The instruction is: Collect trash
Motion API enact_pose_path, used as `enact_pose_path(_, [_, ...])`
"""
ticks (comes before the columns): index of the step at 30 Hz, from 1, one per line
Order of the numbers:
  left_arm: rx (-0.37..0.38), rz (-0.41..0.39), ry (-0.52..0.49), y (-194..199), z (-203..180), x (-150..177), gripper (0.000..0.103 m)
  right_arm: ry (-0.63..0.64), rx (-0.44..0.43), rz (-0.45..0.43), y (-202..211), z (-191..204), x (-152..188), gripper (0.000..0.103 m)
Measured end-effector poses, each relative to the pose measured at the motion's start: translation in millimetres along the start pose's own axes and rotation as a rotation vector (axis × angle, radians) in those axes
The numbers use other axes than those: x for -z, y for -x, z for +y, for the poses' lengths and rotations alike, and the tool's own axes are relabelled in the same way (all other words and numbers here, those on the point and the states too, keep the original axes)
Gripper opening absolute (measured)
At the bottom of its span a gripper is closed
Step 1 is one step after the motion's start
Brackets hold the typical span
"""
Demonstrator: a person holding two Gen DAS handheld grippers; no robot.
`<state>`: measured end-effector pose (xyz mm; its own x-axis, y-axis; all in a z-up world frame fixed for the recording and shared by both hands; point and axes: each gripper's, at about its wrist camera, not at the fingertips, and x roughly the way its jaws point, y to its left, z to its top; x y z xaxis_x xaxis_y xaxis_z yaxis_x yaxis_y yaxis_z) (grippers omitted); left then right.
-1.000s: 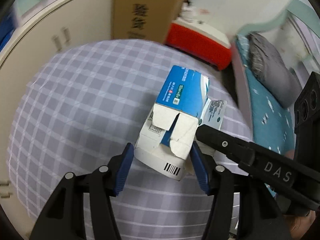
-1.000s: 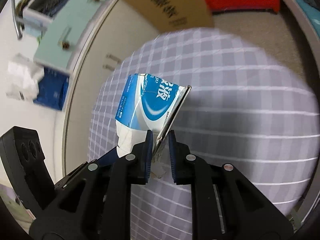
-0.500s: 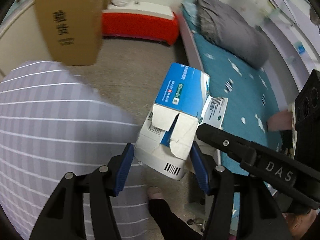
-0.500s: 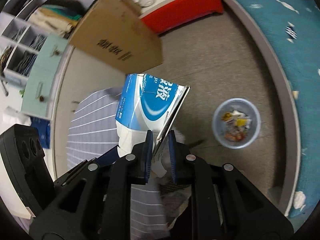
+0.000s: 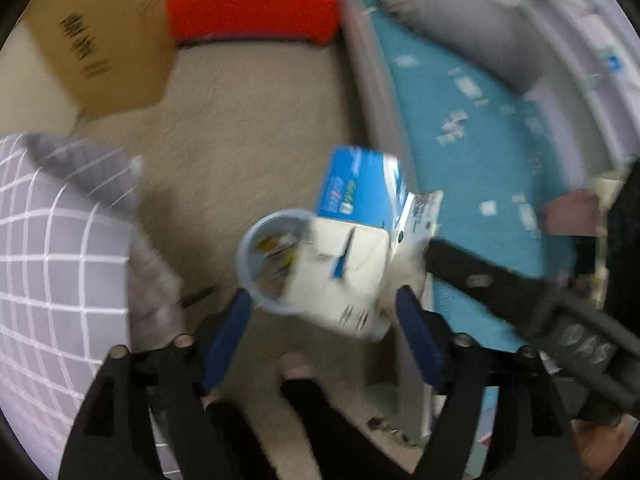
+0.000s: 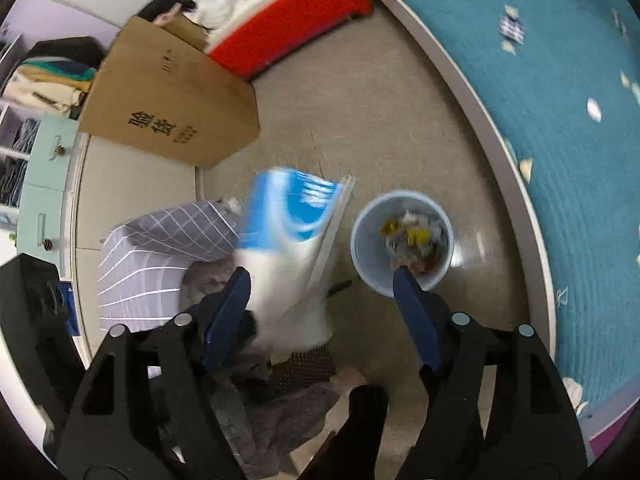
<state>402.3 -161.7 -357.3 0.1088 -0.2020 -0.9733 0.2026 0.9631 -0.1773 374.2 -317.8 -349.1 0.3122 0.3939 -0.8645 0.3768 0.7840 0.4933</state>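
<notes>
item: blue-and-white carton (image 5: 352,256), blurred, loose between the blue pads of the left claw (image 5: 324,332), whose jaws have just been opening and stand apart, neither pad pressing on it. the right claw (image 6: 322,304) has just been opening too, jaws wide, carton (image 6: 288,240) at its 10 o'clock. pale blue trash bin (image 6: 364,264) on the floor (image 6: 360,128), at 1 o'clock of the right claw, holds scraps.

Black Chinese characters on cardboard box (image 6: 172,120) (blurred); carton (image 5: 352,248) print unreadable
</notes>
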Motion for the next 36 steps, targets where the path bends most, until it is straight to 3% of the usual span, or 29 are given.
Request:
enact_pose_path(4, [-0.029, 0.015, 0.071, -4, 18, 3, 0.075, -0.012, 0.031, 0.019, 0, -18, 0, 0.073])
enact_pose_path(10, [-0.070, -0.022, 0.132, 16, 25, 16, 0.075, 0.100, 0.041, 0.007, 12, 0, 11, 0.073])
enact_pose_path(20, [-0.161, -0.218, 0.169, 129, 30, 62, 0.078, 0.327, 0.001, -0.107, 75, 55, 56, 0.073])
enact_pose_path(26, [-0.267, -0.428, 0.133, 222, 28, 116, 0.083, 0.448, -0.019, -0.248, 140, 86, 113, 0.073])
enact_pose_path(32, [-0.264, -0.581, 0.120, 298, 29, 191, 0.086, 0.509, -0.008, -0.426, 206, 103, 199, 0.077])
enact_pose_path(36, [-0.287, -0.651, 0.060, 340, 22, 245, 0.089, 0.517, -0.004, -0.531, 243, 106, 259, 0.080])
